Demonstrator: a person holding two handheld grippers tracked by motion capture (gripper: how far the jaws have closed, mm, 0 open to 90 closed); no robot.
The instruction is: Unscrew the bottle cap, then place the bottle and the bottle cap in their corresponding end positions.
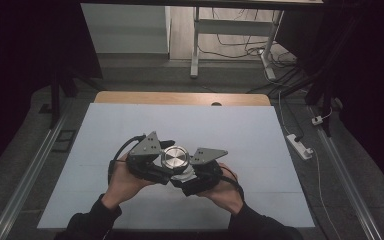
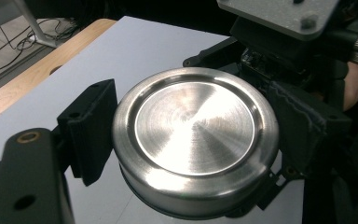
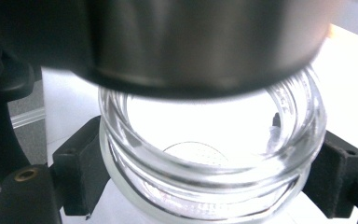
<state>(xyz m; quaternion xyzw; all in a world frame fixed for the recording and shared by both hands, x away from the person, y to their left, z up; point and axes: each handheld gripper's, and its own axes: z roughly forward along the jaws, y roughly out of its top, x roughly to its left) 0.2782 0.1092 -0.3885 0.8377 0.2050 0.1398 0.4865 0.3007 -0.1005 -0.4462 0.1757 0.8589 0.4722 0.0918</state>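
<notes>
Steel lid (image 2: 196,140) pinched in left gripper (image 1: 147,155) fingers, hovering just above glass jar (image 3: 209,154) clamped by right gripper (image 1: 200,170). Next: probably lower squarely onto threads, twist.

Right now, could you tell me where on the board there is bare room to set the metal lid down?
The white board is bare beyond the grippers toward the wooden edge, and on both flanks. It is crowded only near the middle front, where the left gripper holds the metal lid over the glass jar in the right gripper.
</notes>
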